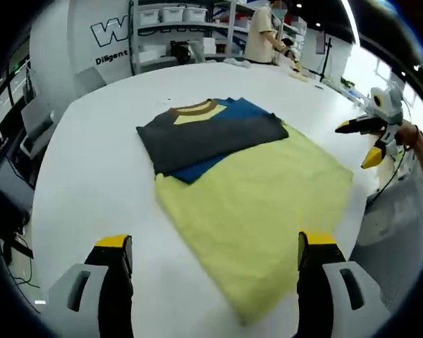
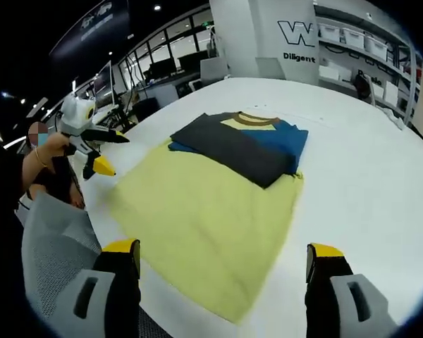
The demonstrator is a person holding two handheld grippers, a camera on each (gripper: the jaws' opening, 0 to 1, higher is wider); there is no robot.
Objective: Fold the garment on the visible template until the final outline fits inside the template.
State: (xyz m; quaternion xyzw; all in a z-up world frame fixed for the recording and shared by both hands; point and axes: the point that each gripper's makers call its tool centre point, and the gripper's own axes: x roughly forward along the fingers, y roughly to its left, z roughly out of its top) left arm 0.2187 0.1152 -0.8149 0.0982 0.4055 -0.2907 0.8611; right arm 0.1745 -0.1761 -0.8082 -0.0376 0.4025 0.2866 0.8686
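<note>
One soft yellow tee [image 1: 257,211], grey and blue sleeves folded in, mid frame on smooth white surface [image 1: 92,183]. Left claw [image 1: 215,253], right claw [image 2: 225,260] both wide open, empty.

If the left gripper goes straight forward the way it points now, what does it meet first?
Probably the yellow body of the garment: it lies between the open jaws of the left gripper, right ahead. Depth is unclear, but nothing else appears in that line before it.

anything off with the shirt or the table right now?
Nothing damaged. The shirt lies flat on the white table, both sleeves folded across the chest, the grey one on top. It sits askew to the table's edges. Both grippers are open and hold nothing.
</note>
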